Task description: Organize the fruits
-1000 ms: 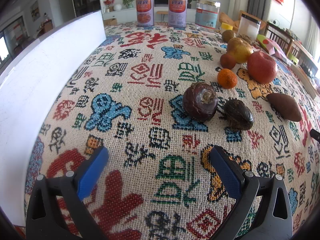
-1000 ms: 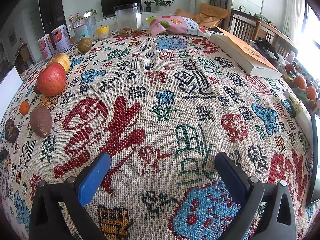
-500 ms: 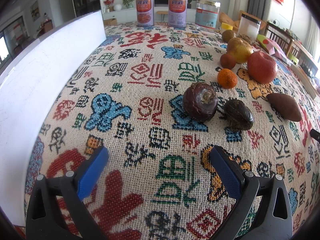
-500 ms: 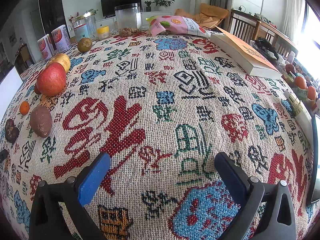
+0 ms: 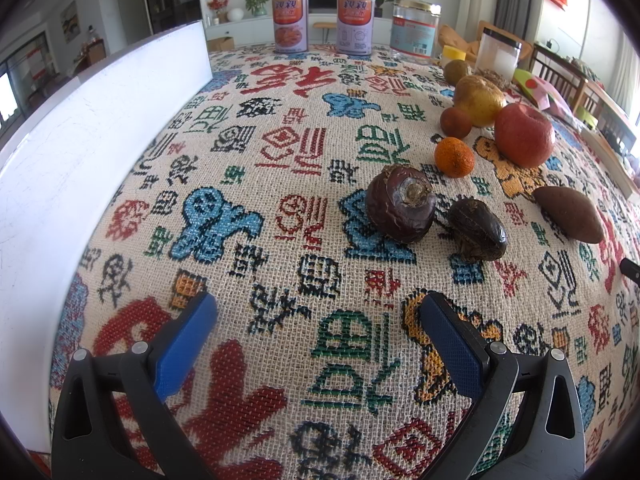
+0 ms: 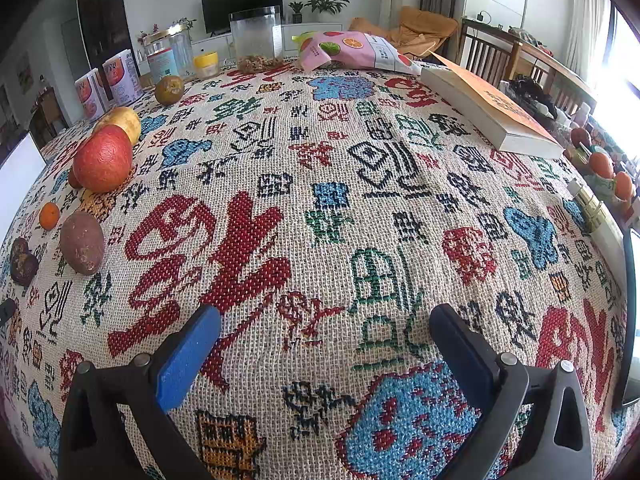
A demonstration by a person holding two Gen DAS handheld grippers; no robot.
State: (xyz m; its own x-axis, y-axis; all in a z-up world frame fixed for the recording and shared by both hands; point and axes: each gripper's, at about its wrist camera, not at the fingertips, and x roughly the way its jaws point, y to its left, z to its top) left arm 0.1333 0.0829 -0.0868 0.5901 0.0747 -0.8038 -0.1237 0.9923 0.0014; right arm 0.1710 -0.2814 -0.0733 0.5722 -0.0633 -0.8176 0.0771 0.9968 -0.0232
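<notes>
Fruits lie in a row on the patterned tablecloth. In the left wrist view: a dark round fruit (image 5: 400, 209), a dark wrinkled fruit (image 5: 477, 230), a brown oval fruit (image 5: 569, 214), a small orange (image 5: 454, 157), a red apple (image 5: 524, 135), a small red-brown fruit (image 5: 455, 122), a yellow pear (image 5: 479, 100) and a green-brown fruit (image 5: 457, 71). My left gripper (image 5: 318, 320) is open and empty, short of the dark fruits. My right gripper (image 6: 326, 332) is open and empty; the apple (image 6: 103, 159) and brown oval fruit (image 6: 82, 243) lie far to its left.
A white board (image 5: 80, 136) stands along the table's left side. Two cans (image 5: 290, 23), a jar (image 5: 415, 26) and a clear container (image 6: 256, 44) stand at the far edge. A snack bag (image 6: 348, 50) and a book (image 6: 488, 110) lie at the right.
</notes>
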